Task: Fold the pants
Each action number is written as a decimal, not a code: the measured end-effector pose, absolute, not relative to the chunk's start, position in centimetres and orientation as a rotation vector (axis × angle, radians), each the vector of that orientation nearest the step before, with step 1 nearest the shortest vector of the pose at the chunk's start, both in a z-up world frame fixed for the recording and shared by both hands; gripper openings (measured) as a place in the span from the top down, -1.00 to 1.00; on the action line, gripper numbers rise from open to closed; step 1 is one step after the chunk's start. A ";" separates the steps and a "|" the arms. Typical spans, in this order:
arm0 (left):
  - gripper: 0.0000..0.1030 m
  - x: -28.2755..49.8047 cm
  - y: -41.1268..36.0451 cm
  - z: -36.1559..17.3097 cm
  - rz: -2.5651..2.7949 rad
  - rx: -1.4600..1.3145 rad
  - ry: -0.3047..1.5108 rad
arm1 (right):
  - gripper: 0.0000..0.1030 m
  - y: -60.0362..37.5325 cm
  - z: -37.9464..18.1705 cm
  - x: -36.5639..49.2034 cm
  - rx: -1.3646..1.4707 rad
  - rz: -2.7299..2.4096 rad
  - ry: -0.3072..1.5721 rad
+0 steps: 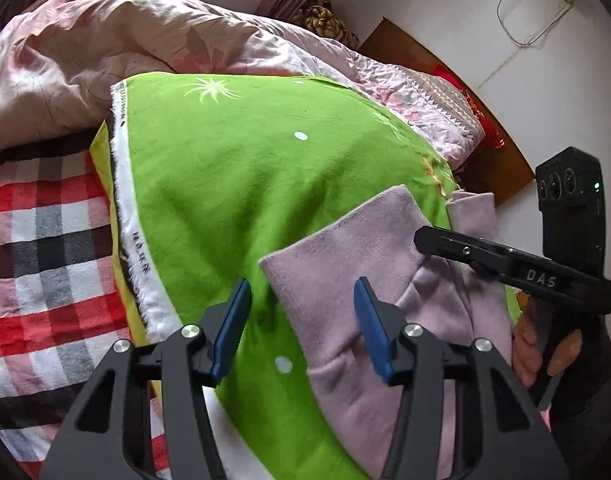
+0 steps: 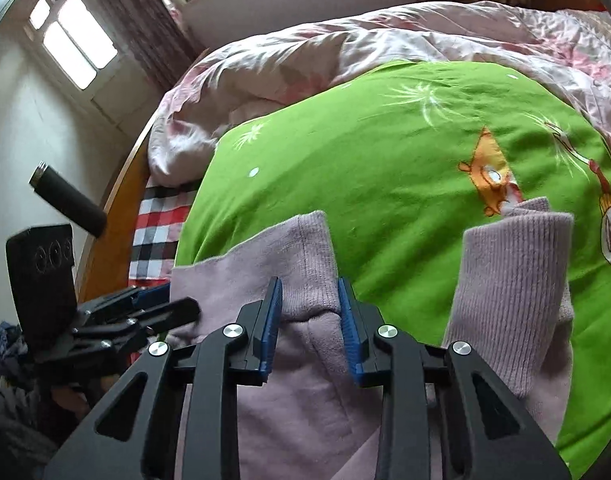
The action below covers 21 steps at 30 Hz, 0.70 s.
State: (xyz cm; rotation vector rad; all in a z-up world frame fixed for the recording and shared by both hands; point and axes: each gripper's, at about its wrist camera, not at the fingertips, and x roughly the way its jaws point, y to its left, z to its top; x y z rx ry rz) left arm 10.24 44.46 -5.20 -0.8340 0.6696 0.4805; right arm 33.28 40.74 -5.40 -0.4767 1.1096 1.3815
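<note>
I have the pants point(image 2: 289, 360), pale lilac, lying on the green blanket point(image 2: 385, 180) on the bed, cuffs pointing away from me. My right hand-held gripper point(image 2: 309, 320) straddles the ribbed cuff of one leg: the fabric sits between the blue pads point(image 2: 271, 320), but I see a gap on the right side, so I judge the jaws part-way in and not yet pinching. My left hand-held gripper point(image 1: 301, 328) is released, with only its right pad over the edge of the pants and green blanket showing between the jaws.

The risk I see: if I clench the left one here it may catch just a sliver of the edge, or a tuck of blanket with it, and the lift would drag the bedding. On the right, a shallow bite on the stretchy cuff could slip out mid-fold. The other leg's cuff point(image 2: 513, 272) lies well apart, ungrasped, and may trail and skew the fold.
</note>
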 end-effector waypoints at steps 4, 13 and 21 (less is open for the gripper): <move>0.29 10.8 44.2 -5.2 0.528 -0.772 0.694 | 0.48 41.5 -5.5 32.8 -0.518 1.352 1.075; -0.12 11.1 44.7 -5.8 0.559 -0.804 0.687 | 0.61 40.5 -5.6 32.6 -0.481 1.324 1.029; 0.90 10.0 43.7 -0.5 0.527 -0.644 0.529 | 0.71 39.6 -2.0 31.4 -0.465 1.302 0.879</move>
